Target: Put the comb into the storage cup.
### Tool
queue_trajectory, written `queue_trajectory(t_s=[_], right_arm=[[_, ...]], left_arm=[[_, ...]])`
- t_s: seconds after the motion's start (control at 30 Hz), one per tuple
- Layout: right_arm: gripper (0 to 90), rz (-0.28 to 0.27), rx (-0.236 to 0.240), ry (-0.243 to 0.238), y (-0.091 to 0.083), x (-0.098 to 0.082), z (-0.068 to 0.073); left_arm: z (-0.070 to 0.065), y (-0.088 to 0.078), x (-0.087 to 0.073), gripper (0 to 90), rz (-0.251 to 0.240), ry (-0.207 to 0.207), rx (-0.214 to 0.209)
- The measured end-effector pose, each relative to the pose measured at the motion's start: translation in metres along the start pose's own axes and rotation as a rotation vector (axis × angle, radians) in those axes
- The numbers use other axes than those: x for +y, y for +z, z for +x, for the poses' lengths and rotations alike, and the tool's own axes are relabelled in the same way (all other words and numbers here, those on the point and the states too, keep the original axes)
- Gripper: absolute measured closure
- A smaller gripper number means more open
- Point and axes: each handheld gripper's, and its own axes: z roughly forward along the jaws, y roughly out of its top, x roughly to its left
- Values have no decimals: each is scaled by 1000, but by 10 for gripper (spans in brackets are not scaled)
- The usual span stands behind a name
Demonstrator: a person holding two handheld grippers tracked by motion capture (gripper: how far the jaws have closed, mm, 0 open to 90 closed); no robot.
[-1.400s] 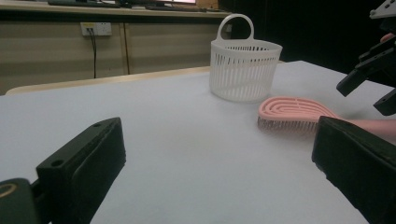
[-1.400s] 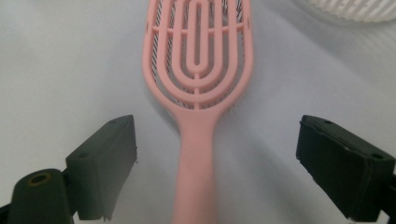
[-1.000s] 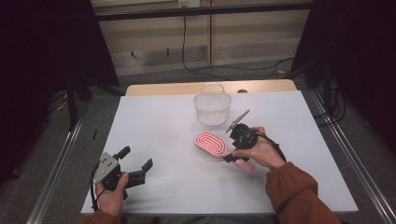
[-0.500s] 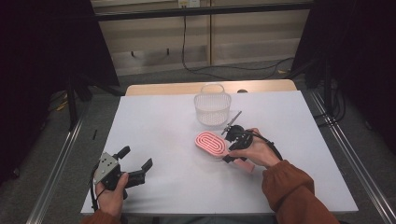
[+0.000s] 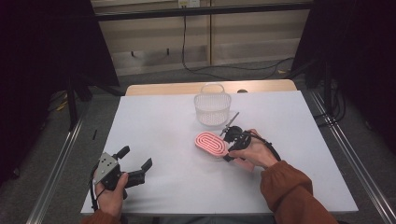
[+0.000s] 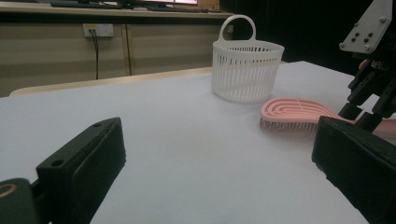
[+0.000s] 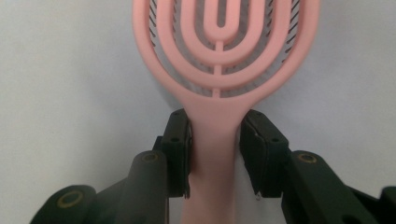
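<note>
A pink hairbrush point(image 5: 211, 144) is seen just right of centre in the high view, lying on the white table point(image 5: 163, 126). Its head is an oval of concentric pink ribs with open slots between them, joined by a straight central spine; dark bristles are visible through the slots in the right gripper view point(image 7: 219, 42). In the left gripper view the brush point(image 6: 294, 112) is shown bristles down on the table, at the right of the frame.

The handle narrows from the head and is flanked by the right gripper point(image 7: 215, 154), whose jaws are set against both sides of the handle just below the head; the left pad is seen touching, while a thin gap may remain at the right pad. The right gripper point(image 5: 229, 145) is held by a hand point(image 5: 252, 151) in an orange sleeve point(image 5: 292, 196).

A white slatted basket point(image 5: 213, 108) with a loop handle stands above the brush in the high view, apart from it.

The left gripper point(image 5: 135, 164) is held at the lower left, with its jaws spread wide and nothing between them.
</note>
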Motion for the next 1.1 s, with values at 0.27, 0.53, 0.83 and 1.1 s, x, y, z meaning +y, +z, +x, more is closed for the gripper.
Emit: queue_trajectory(t_s=[0.27,0.53,0.83,1.1], right_arm=[[685,19,-8,-15,0,2,1],[697,36,-13,-23,0,4,2],[701,33,-3,-22,0,3,1],[702,35,4,-17,-1,3,3]], left_arm=[[0,0,0,27,2,2,-2],[0,0,0,27,1,0,-2],[0,1,0,27,2,0,-1],[0,0,0,27,1,0,-2]])
